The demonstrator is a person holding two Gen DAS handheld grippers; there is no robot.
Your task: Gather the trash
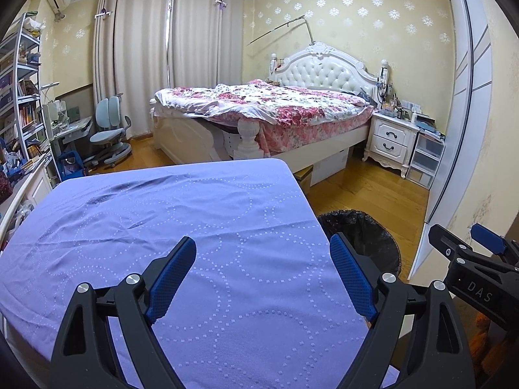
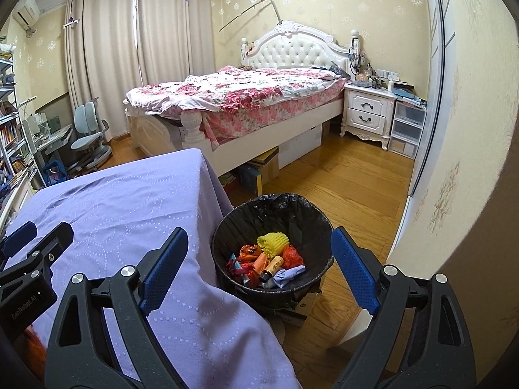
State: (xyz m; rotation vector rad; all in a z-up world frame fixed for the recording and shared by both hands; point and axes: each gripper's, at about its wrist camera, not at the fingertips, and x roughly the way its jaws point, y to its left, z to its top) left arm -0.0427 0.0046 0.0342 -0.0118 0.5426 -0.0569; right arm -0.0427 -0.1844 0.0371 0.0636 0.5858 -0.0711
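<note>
1. Left tool (image 1: pixel 262 275): jaws wide, nothing between them, hanging over the near half of the desk (image 1: pixel 162 201), not touching the purple cloth.
2. Right tool (image 2: pixel 259 275): jaws wide too, empty, straddling the desk's right edge with the bin (image 2: pixel 223 236) showing between its fingers, well below them.
3. Desk top looks bare in both views: no trash on the cloth. Near-left corner is hidden behind the left tool's body, so something small could sit there; can't say.
4. Trash (image 2: pixel 266 259): already in the black-lined bin, on the floor just beside the desk's right edge: yellow knobbly piece, orange wrappers, a small tube, a pale blue wad.
5. My read: collection is done or nearly done.
6. Risks from here:
   - Cloth overhangs the right edge; a finger of the right tool dragged along that edge could snag it and pull the cloth off.
   - Bin appears to sit on a flat box, not straight on the floor. A knock from the right tool on a low pass could tip it and spill the lot.
   - Liner rim is loosely folded; catching it would lift the bag out.
7. Farther back: bed (image 2: pixel 246 97), nightstand, floor between. No trash visible there at this resolution.
</note>
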